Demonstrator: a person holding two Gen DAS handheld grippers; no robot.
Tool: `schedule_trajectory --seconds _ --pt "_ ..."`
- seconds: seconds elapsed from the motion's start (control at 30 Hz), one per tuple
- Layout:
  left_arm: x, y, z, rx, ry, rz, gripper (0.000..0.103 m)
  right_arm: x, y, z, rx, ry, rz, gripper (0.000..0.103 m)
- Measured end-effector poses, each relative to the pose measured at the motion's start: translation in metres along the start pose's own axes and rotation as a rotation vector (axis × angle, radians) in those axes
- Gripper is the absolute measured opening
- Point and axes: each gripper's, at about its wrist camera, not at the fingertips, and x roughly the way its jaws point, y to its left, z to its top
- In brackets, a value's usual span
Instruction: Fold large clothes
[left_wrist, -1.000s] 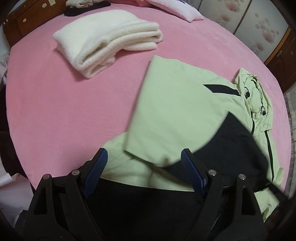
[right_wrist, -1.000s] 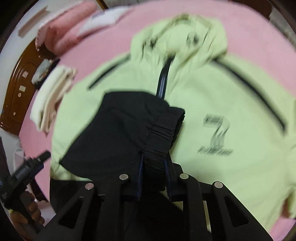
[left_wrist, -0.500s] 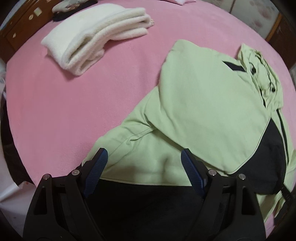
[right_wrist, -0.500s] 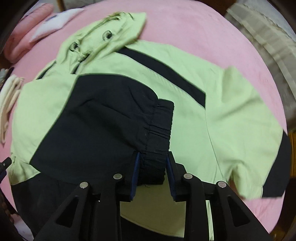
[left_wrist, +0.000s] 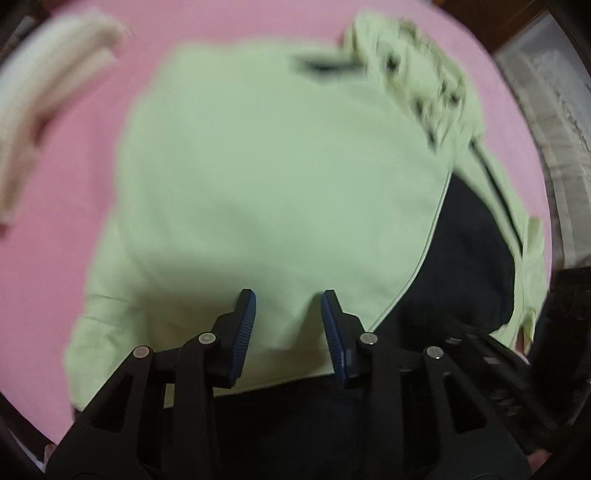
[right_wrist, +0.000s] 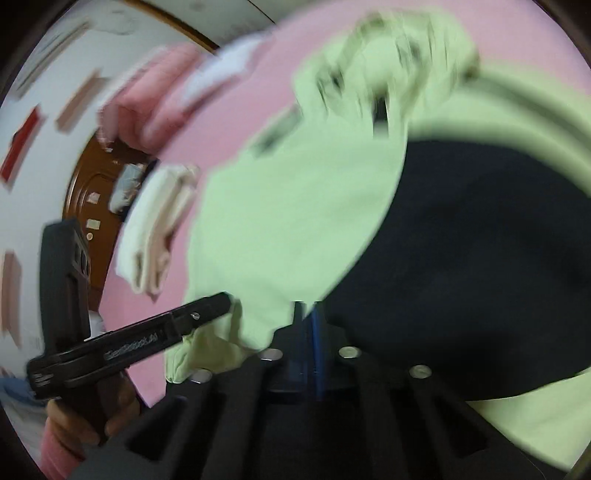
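Left tool (left_wrist: 288, 325): I read its blue-padded jaws as part open and closing, pointed steeply down over a light green fold of the jacket (left_wrist: 280, 177). Green cloth lies between the pads; blur keeps me from telling whether they press on it.

Right tool (right_wrist: 308, 314): I read the jaws as closed together, pads meeting at the line where green cloth meets the black panel. Whether any cloth is pinched there I cannot tell.

Jacket: light green with black panels, lying on the pink bed (left_wrist: 66, 229). One green section is folded over the body, a black panel shows at its right side, and the crumpled hood (left_wrist: 417, 74) sits at the far end.

Folded cream towel (left_wrist: 48, 96): on the bed, left of the jacket and apart from it.

Person's hand (right_wrist: 110, 410): seen from the right wrist view, gripping the handle of the left tool; a pink sleeve (right_wrist: 55, 454) shows at the wrist.

Brown wooden headboard (right_wrist: 92, 206): beyond the bed, far left.
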Motion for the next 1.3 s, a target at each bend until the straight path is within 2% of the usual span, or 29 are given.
schedule_trajectory --seconds 0.03,0.07,0.13,0.2,0.3,0.33,0.37,0.4,0.43,0.47,0.53,0.6,0.63,0.67,0.73,0.8,0.87,0.97,1.07,1.17,1.23,1.3 --pt "0.008 0.002 0.003 0.004 0.016 0.034 0.015 0.012 -0.003 -0.002 0.009 0.022 -0.015 0.003" --pt "0.012 0.006 0.005 0.013 0.015 0.062 0.007 0.018 -0.007 -0.003 0.017 0.028 -0.024 0.003" --pt "0.012 0.019 0.01 0.01 -0.005 0.08 0.001 0.019 -0.022 -0.003 0.052 0.012 -0.029 0.003" --pt "0.006 0.041 0.015 -0.044 -0.071 0.168 0.001 0.004 -0.048 -0.005 0.11 -0.036 -0.054 0.0" --pt "-0.007 0.076 0.021 -0.107 -0.175 0.326 0.001 -0.039 -0.108 -0.009 0.221 -0.169 -0.246 0.0" --pt "-0.008 0.086 0.023 -0.119 -0.194 0.423 0.001 -0.057 -0.127 -0.014 0.26 -0.22 -0.325 0.0" --pt "-0.006 0.094 0.026 -0.122 -0.19 0.522 0.001 -0.066 -0.137 -0.016 0.274 -0.239 -0.345 0.0" --pt "-0.001 0.105 0.029 -0.116 -0.155 0.566 0.001 -0.073 -0.141 -0.018 0.276 -0.252 -0.36 0.0" --pt "-0.001 0.111 0.031 -0.123 -0.147 0.526 0.001 -0.078 -0.14 -0.018 0.265 -0.263 -0.406 0.0" --pt "-0.005 0.114 0.032 -0.148 -0.165 0.519 0.001 -0.08 -0.132 -0.017 0.24 -0.282 -0.457 0.0" --pt "-0.022 0.111 0.035 -0.174 -0.211 0.427 0.001 -0.081 -0.115 -0.013 0.204 -0.318 -0.448 0.0" --pt "-0.039 0.095 0.036 -0.136 -0.27 0.307 0.001 -0.083 -0.091 -0.003 0.155 -0.358 -0.297 0.0" --pt "-0.046 0.081 0.038 -0.094 -0.289 0.219 0.001 -0.074 -0.075 0.002 0.13 -0.353 -0.209 0.0" --pt "-0.047 0.07 0.04 -0.056 -0.287 0.146 0.001 -0.059 -0.058 0.009 0.109 -0.314 -0.114 0.0" --pt "-0.036 0.036 0.05 0.033 -0.235 0.008 0.001 -0.024 -0.031 0.026 0.086 -0.217 0.014 0.0" --pt "-0.018 0.017 0.059 0.07 -0.215 -0.007 0.001 0.024 0.0 0.038 0.051 -0.126 0.067 0.0" --pt "0.002 0.007 0.073 0.07 -0.185 -0.01 0.001 0.065 0.017 0.046 0.04 -0.07 0.044 0.0" --pt "0.019 0.001 0.092 0.088 -0.217 0.003 0.001 0.093 0.011 0.075 0.115 -0.072 0.054 0.0" --pt "0.015 0.024 0.113 0.078 -0.3 0.026 0.001 0.08 -0.014 0.099 0.155 -0.134 0.019 0.0" --pt "0.017 0.067 0.133 -0.038 -0.331 0.003 0.001 0.05 -0.054 0.112 0.215 -0.214 -0.065 0.0" --pt "0.013 0.093 0.141 -0.096 -0.337 0.039 0.001 0.03 -0.085 0.108 0.278 -0.239 -0.089 0.002" --pt "0.011 0.108 0.149 -0.099 -0.33 0.018 0.001 0.008 -0.114 0.097 0.33 -0.269 -0.284 0.001"
